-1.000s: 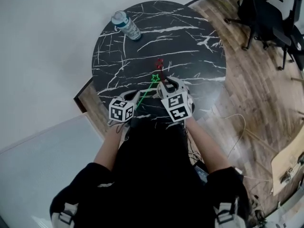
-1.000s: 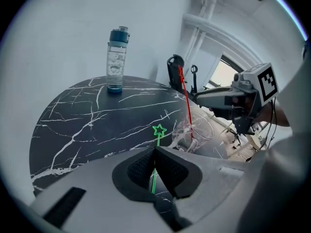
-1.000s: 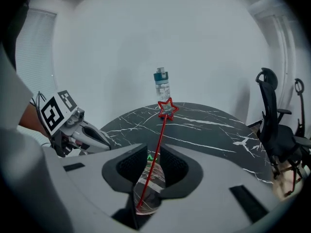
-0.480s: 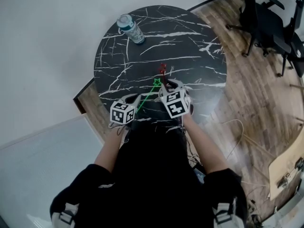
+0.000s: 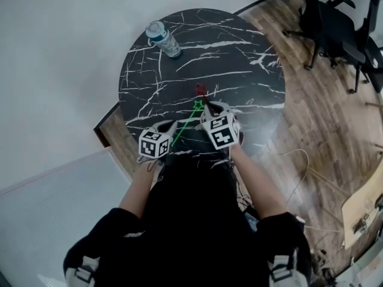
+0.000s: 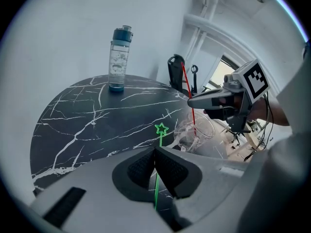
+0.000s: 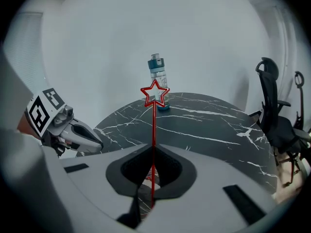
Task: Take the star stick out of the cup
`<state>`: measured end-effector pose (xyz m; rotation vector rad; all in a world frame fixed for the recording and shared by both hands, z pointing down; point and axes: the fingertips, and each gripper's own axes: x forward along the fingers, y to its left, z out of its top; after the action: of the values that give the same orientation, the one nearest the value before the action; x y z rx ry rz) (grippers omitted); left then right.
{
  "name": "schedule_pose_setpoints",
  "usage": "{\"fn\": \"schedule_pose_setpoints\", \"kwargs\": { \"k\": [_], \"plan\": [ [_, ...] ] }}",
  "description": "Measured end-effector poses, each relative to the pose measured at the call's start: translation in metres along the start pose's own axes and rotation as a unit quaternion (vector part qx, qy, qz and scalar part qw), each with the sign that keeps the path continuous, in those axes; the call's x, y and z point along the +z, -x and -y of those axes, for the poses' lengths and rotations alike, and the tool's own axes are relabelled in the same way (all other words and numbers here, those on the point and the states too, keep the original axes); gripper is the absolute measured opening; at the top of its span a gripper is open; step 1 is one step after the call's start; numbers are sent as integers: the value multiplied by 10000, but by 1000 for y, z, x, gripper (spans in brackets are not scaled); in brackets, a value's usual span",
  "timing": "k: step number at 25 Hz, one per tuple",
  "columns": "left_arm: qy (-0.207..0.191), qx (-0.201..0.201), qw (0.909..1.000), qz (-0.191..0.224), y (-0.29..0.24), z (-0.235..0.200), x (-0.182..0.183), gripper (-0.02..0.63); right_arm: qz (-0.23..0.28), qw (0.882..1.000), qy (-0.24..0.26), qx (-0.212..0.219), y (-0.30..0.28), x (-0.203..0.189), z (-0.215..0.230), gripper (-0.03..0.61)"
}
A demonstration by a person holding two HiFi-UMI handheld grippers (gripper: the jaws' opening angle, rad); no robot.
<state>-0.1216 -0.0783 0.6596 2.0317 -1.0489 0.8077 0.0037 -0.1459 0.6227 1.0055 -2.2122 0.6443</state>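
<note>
Head view: both grippers are held at the near edge of the table (image 5: 239,46), by the cup (image 6: 197,136). The left gripper (image 5: 172,125) is clamped on the green stick (image 6: 161,130), whose star lies just left of the cup, outside it. The right gripper (image 5: 206,106) is clamped on the red stick (image 7: 154,110) above the cup, with its lower end seen inside. A bottle (image 5: 163,37) stands well beyond the cup.

Right gripper (image 7: 153,150): jaws pressed together on red star stick (image 7: 154,123), stick upright, star tip above the jaws.
Round black marble table (image 7: 218,125): white veins.
Water bottle (image 7: 157,71): upright, far edge, behind star.
Left gripper (image 7: 93,139): left, near edge.
Office chair (image 7: 273,108): right, off table.
</note>
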Motion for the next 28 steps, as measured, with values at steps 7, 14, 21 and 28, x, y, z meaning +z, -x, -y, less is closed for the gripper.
{"fn": "schedule_pose_setpoints", "kwargs": {
  "k": [7, 14, 21, 28],
  "plan": [
    [-79, -19, 9999, -63, -2, 2, 1, 0, 429, 9989, -203, 59, 22, 20, 3, 2],
    [-203, -49, 9998, 17, -2, 11, 9, 0, 993, 9947, -242, 134, 51, 52, 3, 2],
    [-153, 112, 9996, 191, 10, 20, 13, 0, 1415, 9891, -162, 365, 71, 74, -11, 2],
    [-35, 327, 9974, 642, 47, 26, 16, 0, 1471, 9869, 163, 646, 73, 85, -42, 2]
  ]
}}
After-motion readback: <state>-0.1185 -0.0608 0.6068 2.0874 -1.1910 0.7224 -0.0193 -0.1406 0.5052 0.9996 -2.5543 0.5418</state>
